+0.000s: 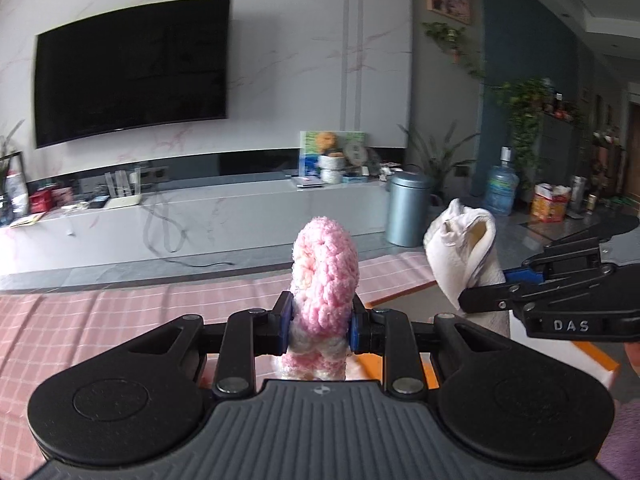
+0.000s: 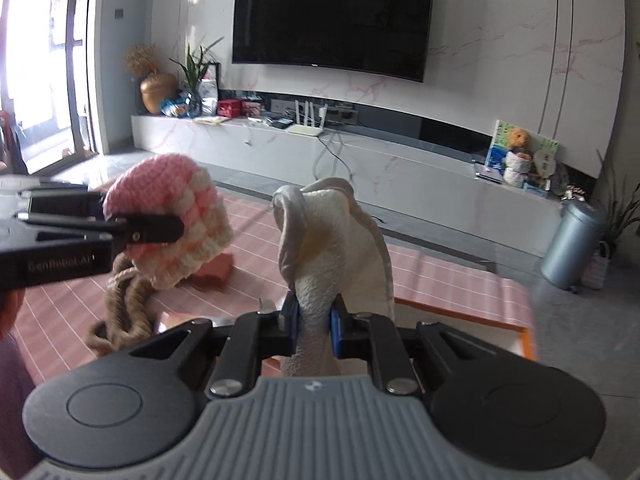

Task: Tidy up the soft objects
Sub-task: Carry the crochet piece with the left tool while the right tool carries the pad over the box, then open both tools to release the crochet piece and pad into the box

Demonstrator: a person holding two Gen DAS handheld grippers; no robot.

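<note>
Left wrist view first: the left gripper [image 1: 319, 326] is clamped on a pink and white knitted hat [image 1: 324, 280], squeezing it low down so the fluffy top stands up in front of the camera, lifted clear above the pink checked cloth [image 1: 100, 320] on the table. Off to the right you can see the right gripper [image 1: 472, 300] coming in from the side with a white towel [image 1: 460, 248] bunched up in it. Far behind there's the TV [image 1: 132, 68] on the marble wall and a grey bin [image 1: 409, 212] on the floor. Right wrist view: same deal mirrored, the right gripper [image 2: 314, 324] is pinched tight on the towel [image 2: 332, 240], grabbing it at a narrow gathered bit so the rest flops up and over. On the left the left gripper [image 2: 172, 227] holds the hat [image 2: 172, 216] in the air, and some brown braided cords [image 2: 120, 300] hang off it down toward the cloth. My take on handling: both things look super light and squishy, nothing to break, but they'll sag and shift shape, so a firm pinch on a thick bunched part seems the way to go. Those dangling cords could snag or drag on stuff, I'd watch that. Can't tell where they're meant to go from here.
</note>
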